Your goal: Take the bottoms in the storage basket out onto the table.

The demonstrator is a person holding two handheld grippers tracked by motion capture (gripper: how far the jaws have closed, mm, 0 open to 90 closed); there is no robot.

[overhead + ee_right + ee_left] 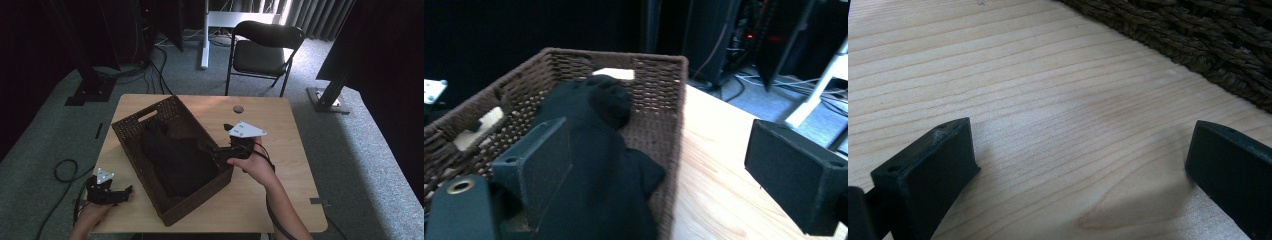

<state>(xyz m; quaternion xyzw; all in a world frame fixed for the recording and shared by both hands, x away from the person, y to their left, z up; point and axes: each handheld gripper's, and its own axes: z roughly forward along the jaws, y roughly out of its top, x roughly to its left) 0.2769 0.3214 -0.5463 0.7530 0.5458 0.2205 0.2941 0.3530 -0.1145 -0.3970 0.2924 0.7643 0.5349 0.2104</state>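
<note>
Wooden table (280, 125); wicker basket (131, 131) diagonal, far-left to near-right

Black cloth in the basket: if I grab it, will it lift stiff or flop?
The black cloth lies slumped and bunched in the wicker basket, so it probably flops and drapes. It looks light. It may snag the woven wall as it is lifted out.

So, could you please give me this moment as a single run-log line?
right gripper: open, straddling basket wall | black cloth: in basket, not held | left gripper: open, over table, beside basket
</note>
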